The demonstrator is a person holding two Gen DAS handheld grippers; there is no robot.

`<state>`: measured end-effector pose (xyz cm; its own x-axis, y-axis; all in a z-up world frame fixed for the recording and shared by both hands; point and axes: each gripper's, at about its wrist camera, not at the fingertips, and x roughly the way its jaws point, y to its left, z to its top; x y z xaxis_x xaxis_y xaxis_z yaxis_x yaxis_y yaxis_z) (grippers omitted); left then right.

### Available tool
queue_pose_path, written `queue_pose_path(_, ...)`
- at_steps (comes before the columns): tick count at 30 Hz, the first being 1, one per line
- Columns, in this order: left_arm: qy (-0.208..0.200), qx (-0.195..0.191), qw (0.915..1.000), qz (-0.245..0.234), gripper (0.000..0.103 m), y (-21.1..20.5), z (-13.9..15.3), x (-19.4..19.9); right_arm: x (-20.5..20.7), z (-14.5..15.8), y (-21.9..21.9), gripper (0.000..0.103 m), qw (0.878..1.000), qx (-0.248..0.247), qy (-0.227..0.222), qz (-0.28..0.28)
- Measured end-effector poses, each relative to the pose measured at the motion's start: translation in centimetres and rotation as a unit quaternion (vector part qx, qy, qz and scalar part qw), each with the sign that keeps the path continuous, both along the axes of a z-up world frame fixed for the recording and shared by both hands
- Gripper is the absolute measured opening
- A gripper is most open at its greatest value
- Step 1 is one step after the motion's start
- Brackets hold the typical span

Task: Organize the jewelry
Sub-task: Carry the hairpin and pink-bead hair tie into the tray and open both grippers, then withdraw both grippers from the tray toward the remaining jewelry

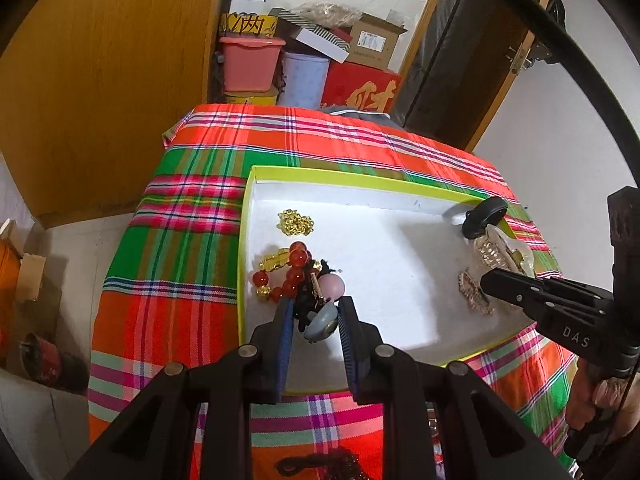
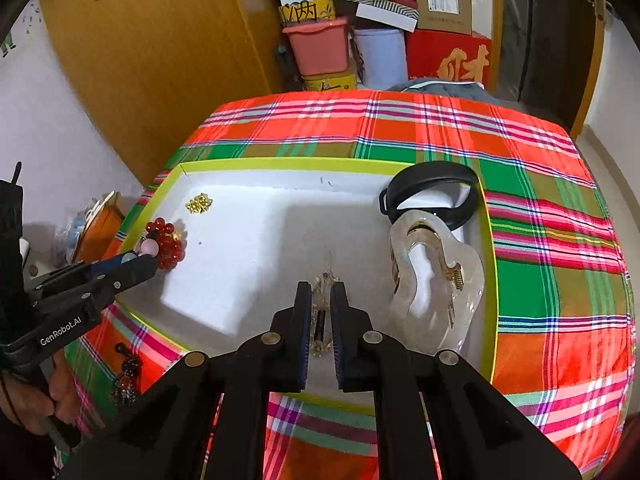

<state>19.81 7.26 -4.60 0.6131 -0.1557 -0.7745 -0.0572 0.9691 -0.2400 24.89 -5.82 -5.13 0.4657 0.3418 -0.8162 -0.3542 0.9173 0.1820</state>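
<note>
A white tray with a yellow-green rim lies on the plaid cloth. In it are a gold chain, a red bead bracelet, a black band and a clear claw clip. My left gripper is shut on a hair tie with a pink ball and a grey disc, beside the bracelet. My right gripper is shut on a rhinestone clip, low over the tray's right half.
A dark beaded piece lies on the cloth in front of the tray. Stacked boxes and a pink tub stand behind the table, with a wooden cupboard on the left. A hand holds the right gripper's handle.
</note>
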Motion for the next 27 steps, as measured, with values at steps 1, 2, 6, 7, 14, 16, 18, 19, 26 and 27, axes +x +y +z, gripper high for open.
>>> queue_pose_path(1,-0.001,0.001,1.0000,0.000,0.023,0.0,-0.1,0.0,0.0,-0.1,0.0,0.010,1.000,-0.001,0.000,0.000)
queue_pose_path(2,-0.001,0.003,1.0000,-0.001,0.023,0.0,-0.1,0.0,0.1,-0.2,0.1,0.010,1.000,-0.003,0.001,0.001)
queue_pose_path(6,0.000,0.014,0.9999,-0.004,0.024,-0.1,-0.3,0.1,0.0,-0.4,0.0,0.010,1.000,0.000,0.007,0.001)
queue_pose_path(7,0.000,0.015,0.9999,-0.005,0.024,-0.2,-0.2,0.1,0.0,-0.3,0.0,0.010,1.000,0.001,0.007,0.001)
queue_pose_path(14,0.000,0.006,1.0000,-0.004,0.035,-0.4,0.2,-0.1,-1.2,0.9,-0.4,0.018,1.000,0.015,-0.008,0.002)
queue_pose_path(16,-0.009,0.000,1.0000,-0.004,0.041,-0.3,0.7,-0.5,-1.7,1.4,-0.6,0.019,1.000,0.017,-0.013,0.002)
queue_pose_path(18,-0.015,0.003,0.9999,-0.003,0.048,-0.4,1.2,-0.9,-2.2,1.8,-0.9,0.019,1.000,0.022,-0.016,0.001)
queue_pose_path(19,-0.016,0.004,0.9999,-0.003,0.048,-0.4,1.4,-1.1,-2.5,2.0,-1.0,0.019,1.000,0.024,-0.017,0.000)
queue_pose_path(26,-0.031,0.005,0.9995,-0.008,0.048,-0.4,3.0,-4.0,-4.9,3.2,-2.1,0.019,0.999,0.036,-0.023,-0.001)
queue_pose_path(27,-0.033,0.007,0.9994,-0.008,0.048,-0.5,3.2,-4.6,-5.4,3.4,-2.3,0.019,0.999,0.038,-0.024,-0.001)
